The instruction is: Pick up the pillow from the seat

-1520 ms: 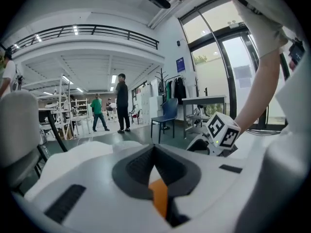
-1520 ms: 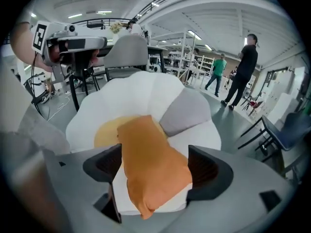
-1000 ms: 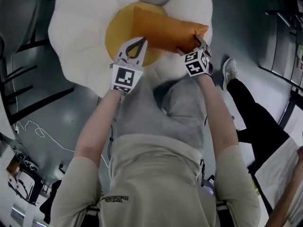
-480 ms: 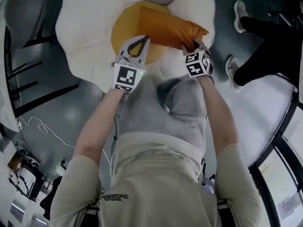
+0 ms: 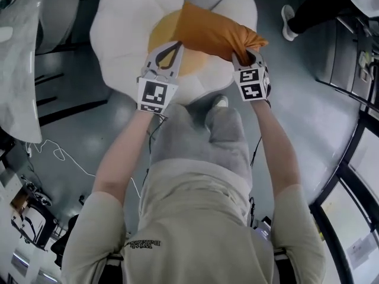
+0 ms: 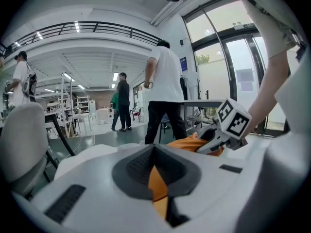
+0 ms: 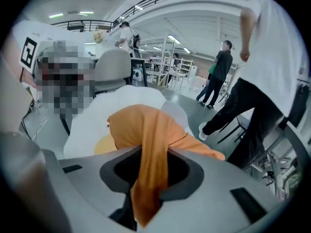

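Note:
An orange pillow lies across the yellow middle of a white, petal-shaped seat. My left gripper is shut on the pillow's near left edge; orange cloth shows pinched in my left gripper. My right gripper holds the bunched right corner. In the right gripper view its jaws are closing, with a fold of the pillow squeezed in my right gripper. The right gripper's marker cube shows in the left gripper view.
A bystander's shoe and dark trouser leg are on the floor at the top right. A white cable trails at the left. People stand behind the seat. A glass wall frame runs along the right.
The right gripper's jaws have closed onto the pillow's right corner, which is now bunched. The left gripper keeps its hold. The bystander's legs have moved off to the top right.

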A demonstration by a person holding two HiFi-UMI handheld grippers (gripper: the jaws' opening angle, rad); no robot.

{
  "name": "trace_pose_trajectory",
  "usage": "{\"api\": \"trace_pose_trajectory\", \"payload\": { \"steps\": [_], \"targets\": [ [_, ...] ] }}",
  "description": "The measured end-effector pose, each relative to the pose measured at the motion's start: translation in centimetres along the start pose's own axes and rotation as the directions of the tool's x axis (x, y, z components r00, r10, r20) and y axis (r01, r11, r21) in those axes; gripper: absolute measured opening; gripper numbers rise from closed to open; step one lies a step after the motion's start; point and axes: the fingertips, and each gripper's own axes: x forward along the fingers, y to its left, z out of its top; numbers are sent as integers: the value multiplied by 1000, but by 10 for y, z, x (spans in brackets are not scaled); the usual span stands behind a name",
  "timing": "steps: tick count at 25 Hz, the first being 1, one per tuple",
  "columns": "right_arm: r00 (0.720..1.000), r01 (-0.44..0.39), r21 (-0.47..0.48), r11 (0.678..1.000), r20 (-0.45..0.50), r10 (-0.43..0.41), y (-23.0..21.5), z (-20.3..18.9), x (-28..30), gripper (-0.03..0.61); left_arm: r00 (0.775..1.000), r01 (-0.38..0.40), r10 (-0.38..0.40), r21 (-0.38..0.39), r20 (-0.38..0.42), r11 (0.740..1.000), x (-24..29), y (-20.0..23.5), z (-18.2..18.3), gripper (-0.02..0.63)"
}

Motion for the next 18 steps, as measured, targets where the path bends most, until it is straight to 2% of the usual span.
{"api": "trace_pose_trajectory", "payload": {
  "steps": [4,9,12,18],
  "targets": [
    [995,19,51,999,99,-24,-19,74,-79,117,999,-30,30,8,35,1000,-31,11,71,9],
    [971,52,93,994,226,-72,-45,163,-181,120,994,-59,56,32,98,998,-73,22,172,10],
    [950,55,117,992,299,-87,-52,207,-243,121,990,-65,60,42,124,997,-97,24,227,9],
    [888,114,62,991,440,-130,-61,290,-342,126,975,-67,52,63,215,996,-137,27,320,11]
  ]
}}
